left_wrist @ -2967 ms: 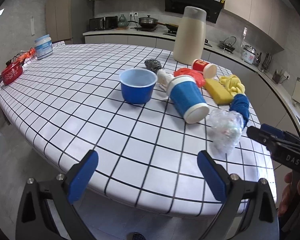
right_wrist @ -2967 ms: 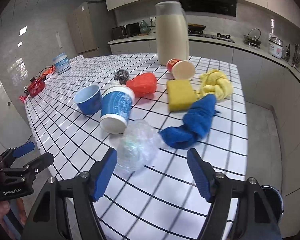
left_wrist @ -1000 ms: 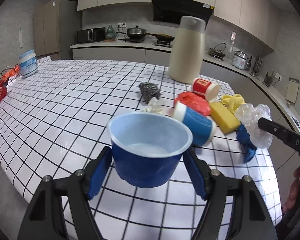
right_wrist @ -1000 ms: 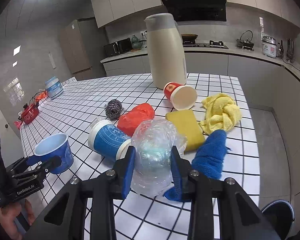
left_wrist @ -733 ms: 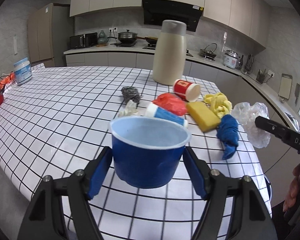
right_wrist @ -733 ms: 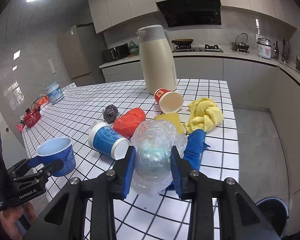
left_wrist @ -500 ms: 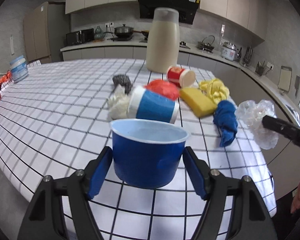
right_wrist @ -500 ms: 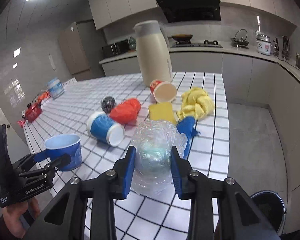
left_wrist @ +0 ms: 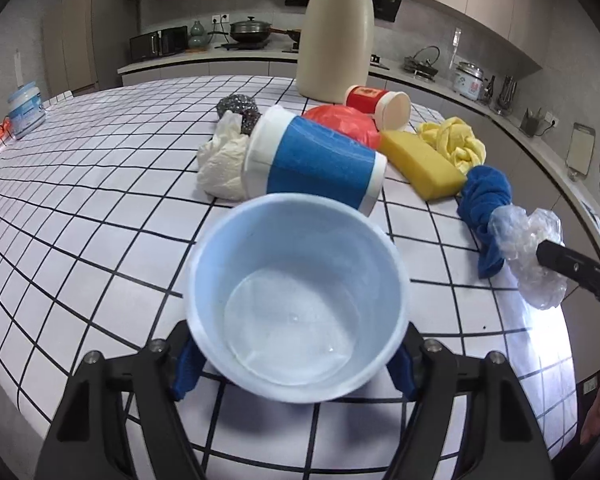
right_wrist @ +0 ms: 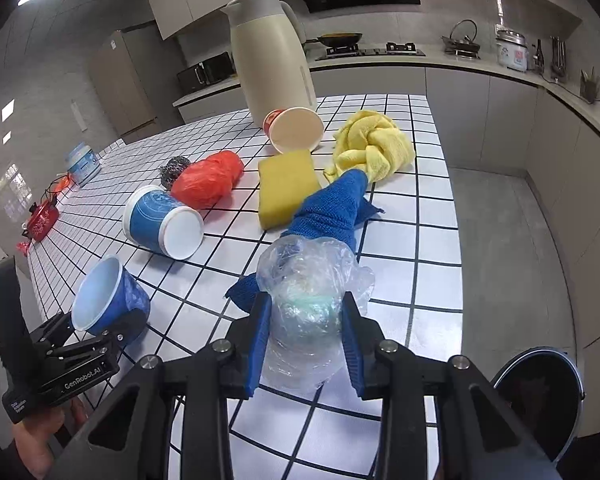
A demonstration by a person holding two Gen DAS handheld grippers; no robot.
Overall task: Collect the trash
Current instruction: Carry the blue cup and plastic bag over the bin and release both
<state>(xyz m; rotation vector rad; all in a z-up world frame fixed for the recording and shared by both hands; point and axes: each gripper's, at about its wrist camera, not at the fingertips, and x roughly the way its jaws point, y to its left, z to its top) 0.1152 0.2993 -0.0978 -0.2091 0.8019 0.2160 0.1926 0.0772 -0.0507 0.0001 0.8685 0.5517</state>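
My left gripper (left_wrist: pixel 296 364) is shut on an empty blue plastic cup (left_wrist: pixel 296 304), tilted so its pale inside faces the camera; the same blue cup (right_wrist: pixel 104 300) shows at the lower left of the right wrist view. A crumpled clear plastic bag (right_wrist: pixel 312 300) is squeezed between the blue pads of my right gripper (right_wrist: pixel 306 332), above the table's near edge; that clear bag (left_wrist: pixel 528 244) shows at the right of the left wrist view. On the checked table (right_wrist: pixel 412 248) lie a tipped blue paper cup (right_wrist: pixel 162 226), a red plastic bag (right_wrist: pixel 208 184), a red paper cup (right_wrist: pixel 294 128) and a white crumpled wad (left_wrist: pixel 222 164).
A tall cream jug (right_wrist: pixel 272 56) stands at the back. A yellow sponge (right_wrist: pixel 286 186), a yellow cloth (right_wrist: pixel 374 150), a blue cloth (right_wrist: pixel 332 212) and a steel scourer (right_wrist: pixel 174 170) lie among the trash. A dark round bin (right_wrist: pixel 538 398) stands on the floor at lower right.
Each gripper closed on its item three seconds ago and lifted it. Since a second ago both have drawn back toward the table's near edge and dipped, and the cup's mouth has tipped toward the camera.
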